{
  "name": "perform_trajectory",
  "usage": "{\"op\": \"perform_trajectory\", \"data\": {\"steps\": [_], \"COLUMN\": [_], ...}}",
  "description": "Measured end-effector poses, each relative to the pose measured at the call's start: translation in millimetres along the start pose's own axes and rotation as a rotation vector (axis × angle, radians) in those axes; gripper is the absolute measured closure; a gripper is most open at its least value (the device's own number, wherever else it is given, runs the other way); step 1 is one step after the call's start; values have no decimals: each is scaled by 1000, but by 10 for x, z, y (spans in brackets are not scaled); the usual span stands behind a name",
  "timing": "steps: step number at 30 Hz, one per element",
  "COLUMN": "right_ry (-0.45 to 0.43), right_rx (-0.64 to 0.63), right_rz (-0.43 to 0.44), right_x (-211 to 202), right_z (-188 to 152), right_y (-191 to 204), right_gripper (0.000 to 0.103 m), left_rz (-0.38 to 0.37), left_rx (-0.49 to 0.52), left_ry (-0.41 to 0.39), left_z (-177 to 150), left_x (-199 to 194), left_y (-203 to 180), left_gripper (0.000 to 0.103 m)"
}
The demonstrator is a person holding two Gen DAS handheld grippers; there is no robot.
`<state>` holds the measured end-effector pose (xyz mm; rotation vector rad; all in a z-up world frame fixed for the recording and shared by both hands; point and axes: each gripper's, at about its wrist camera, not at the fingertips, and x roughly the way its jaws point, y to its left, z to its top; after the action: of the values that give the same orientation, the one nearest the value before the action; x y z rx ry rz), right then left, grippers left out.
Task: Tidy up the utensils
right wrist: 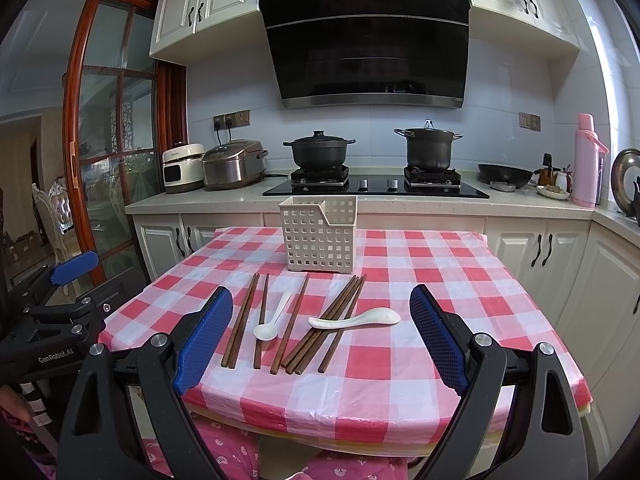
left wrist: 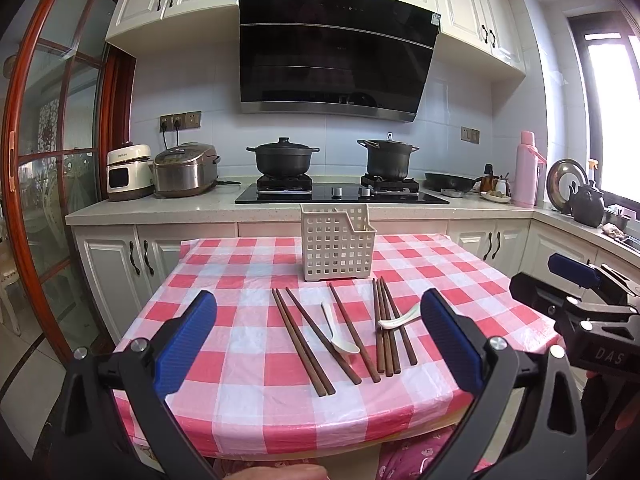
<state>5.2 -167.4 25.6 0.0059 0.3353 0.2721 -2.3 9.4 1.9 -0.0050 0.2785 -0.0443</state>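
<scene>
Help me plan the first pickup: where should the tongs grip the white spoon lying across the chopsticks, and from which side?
Grip the right spoon at its handle, where it rests raised on the bundle of chopsticks, coming from above with the right tongs, which are open and nearest. The bowl end probably sits too flat and wide on the tablecloth.

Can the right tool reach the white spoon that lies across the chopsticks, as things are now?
Probably yes. The right tool is open and empty, and the spoon lies on top of the chopsticks with nothing above it. The basket stands farther back, out of the way.
</scene>
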Motion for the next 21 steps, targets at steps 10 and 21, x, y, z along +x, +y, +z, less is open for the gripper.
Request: {"op": "perform_trajectory", "data": {"steps": [10, 21], "right_ry": [1, 7], "right_rx": [3, 10], "right_rz": [6, 9], "right_x": [22, 35], "right_z": [-26, -29], "right_y": [15, 18], "right_gripper": [18, 18], "left_rz": [1, 0], "left_rx": [-2, -3], "left_ry": [-2, -4], "left_z": [16, 14], "left_x": [-6, -9], "left_y": [2, 6], "left_gripper": [5, 5]}}
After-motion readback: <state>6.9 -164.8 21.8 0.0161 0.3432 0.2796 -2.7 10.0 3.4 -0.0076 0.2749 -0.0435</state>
